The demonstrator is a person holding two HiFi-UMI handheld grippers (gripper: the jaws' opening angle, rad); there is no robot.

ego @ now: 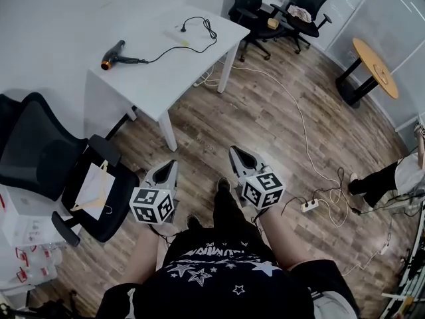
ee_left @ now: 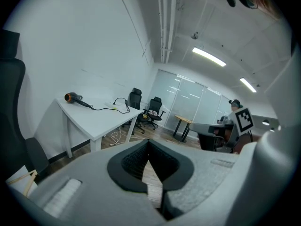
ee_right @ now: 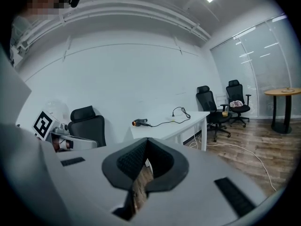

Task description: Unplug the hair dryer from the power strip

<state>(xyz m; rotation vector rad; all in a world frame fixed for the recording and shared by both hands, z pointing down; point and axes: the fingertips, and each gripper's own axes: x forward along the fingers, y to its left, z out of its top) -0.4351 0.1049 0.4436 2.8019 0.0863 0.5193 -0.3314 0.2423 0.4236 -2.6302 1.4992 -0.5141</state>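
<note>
A black hair dryer (ego: pixel 113 55) with an orange nozzle lies on the far left of the white table (ego: pixel 153 85). Its black cord (ego: pixel 199 35) runs right to a white power strip (ego: pixel 179 40) near the table's far corner. Both grippers hang low in front of my legs, well short of the table. My left gripper (ego: pixel 170 170) and right gripper (ego: pixel 239 155) are shut with nothing in them. The left gripper view shows its jaws (ee_left: pixel 148 142) together, with the dryer (ee_left: pixel 73 97) far off. In the right gripper view the right gripper (ee_right: pixel 146 140) is shut and the dryer (ee_right: pixel 137 122) is distant.
A black office chair (ego: pixel 40 151) with a hanger on its seat stands at my left, beside a white box (ego: pixel 20 218). Two black chairs (ego: pixel 279 5) and a round wooden table (ego: pixel 375 68) stand beyond. A floor power strip (ego: pixel 309 206) with cables and a person (ego: pixel 395 178) are at right.
</note>
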